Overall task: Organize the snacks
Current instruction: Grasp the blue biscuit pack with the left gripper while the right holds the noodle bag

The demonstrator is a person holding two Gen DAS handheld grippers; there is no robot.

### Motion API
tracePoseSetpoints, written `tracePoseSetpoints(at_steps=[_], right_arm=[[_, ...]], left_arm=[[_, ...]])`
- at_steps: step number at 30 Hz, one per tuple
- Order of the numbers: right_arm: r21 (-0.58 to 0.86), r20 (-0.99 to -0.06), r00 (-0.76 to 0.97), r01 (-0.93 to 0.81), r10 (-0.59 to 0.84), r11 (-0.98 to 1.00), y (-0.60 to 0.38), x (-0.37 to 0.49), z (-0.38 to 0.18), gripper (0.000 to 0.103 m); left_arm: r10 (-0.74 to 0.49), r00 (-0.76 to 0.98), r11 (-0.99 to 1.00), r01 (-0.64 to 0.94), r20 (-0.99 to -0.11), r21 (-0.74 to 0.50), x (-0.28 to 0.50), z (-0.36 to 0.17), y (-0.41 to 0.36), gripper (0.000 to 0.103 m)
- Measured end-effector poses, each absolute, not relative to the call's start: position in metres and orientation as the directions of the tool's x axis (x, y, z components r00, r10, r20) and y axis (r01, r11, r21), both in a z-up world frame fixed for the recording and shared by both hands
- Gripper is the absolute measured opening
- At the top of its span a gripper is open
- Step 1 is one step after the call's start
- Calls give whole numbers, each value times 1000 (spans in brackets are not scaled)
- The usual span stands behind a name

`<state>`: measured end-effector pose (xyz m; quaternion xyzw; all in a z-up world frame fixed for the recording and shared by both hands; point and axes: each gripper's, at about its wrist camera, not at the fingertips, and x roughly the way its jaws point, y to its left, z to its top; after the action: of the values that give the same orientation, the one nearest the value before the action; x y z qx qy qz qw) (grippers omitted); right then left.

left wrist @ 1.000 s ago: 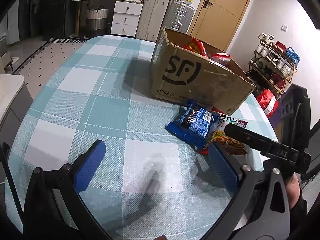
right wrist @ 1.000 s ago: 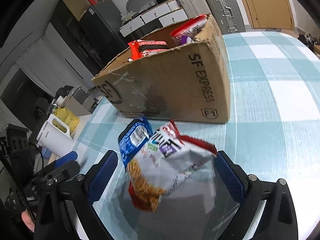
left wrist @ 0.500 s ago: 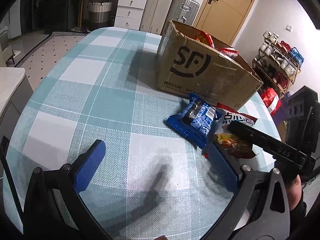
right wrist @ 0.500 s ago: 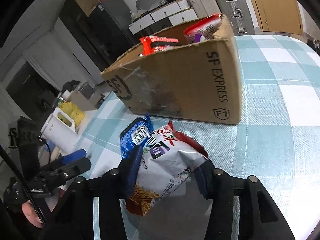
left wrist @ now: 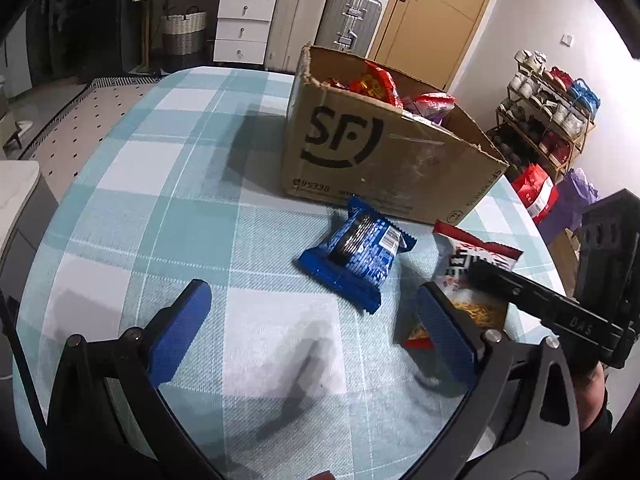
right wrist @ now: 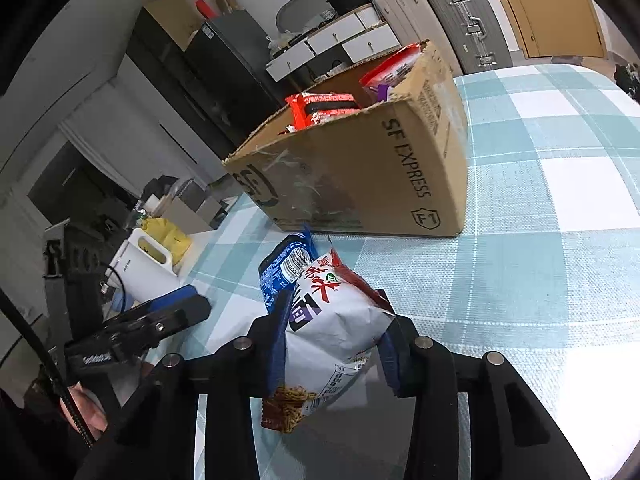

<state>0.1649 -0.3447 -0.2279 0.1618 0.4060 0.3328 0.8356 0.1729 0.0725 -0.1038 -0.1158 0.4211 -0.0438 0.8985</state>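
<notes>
**Blue pads squeezing in on the noodle snack bag**

Blue pads on my right tool [right wrist: 334, 344] are closing right now, and the white and red noodle snack bag [right wrist: 336, 332] sits between them, both pads already pressing into its crinkled sides. I can see the bag's lower end, printed with fried noodles, hanging down between the tool's black arms. Just behind it, touching its far edge, lies the blue biscuit packet [right wrist: 282, 270] flat on the surface [right wrist: 540, 240], which wears a teal and white checked cloth.

Over on my left tool [left wrist: 308, 320], the jaws stand wide apart with nothing between them, only bare checked cloth below. From this side I see the blue biscuit packet [left wrist: 358, 258] just ahead of the pads, and the noodle snack bag [left wrist: 472, 268] beside it, partly hidden by the right tool's black finger [left wrist: 540, 308] crossing over it.

Further out, the cardboard box [right wrist: 360, 176] stands on the surface just beyond both packets, printed SF EXPRESS on its side. It is open at the top, and red snack packets [right wrist: 324, 110] poke above its torn rim. In the left view the box [left wrist: 380, 160] shows its big SF mark, with more red wrappers inside.

Beyond the surface I make out suitcases [left wrist: 348, 20], white drawers [left wrist: 240, 24] and a wooden door [left wrist: 432, 12].
</notes>
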Motion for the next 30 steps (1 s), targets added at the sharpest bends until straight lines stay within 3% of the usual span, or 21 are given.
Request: tracePoseSetpoints(at_steps=[18, 30], right_arm=[[601, -501, 521, -366, 691, 711, -403, 148, -219, 39], [594, -504, 550, -340, 666, 729, -421, 138, -216, 39]], left_arm=[[-155, 600, 987, 71, -785, -141, 232, -109, 41, 102], [-136, 562, 989, 119, -816, -82, 259, -127, 18, 102]])
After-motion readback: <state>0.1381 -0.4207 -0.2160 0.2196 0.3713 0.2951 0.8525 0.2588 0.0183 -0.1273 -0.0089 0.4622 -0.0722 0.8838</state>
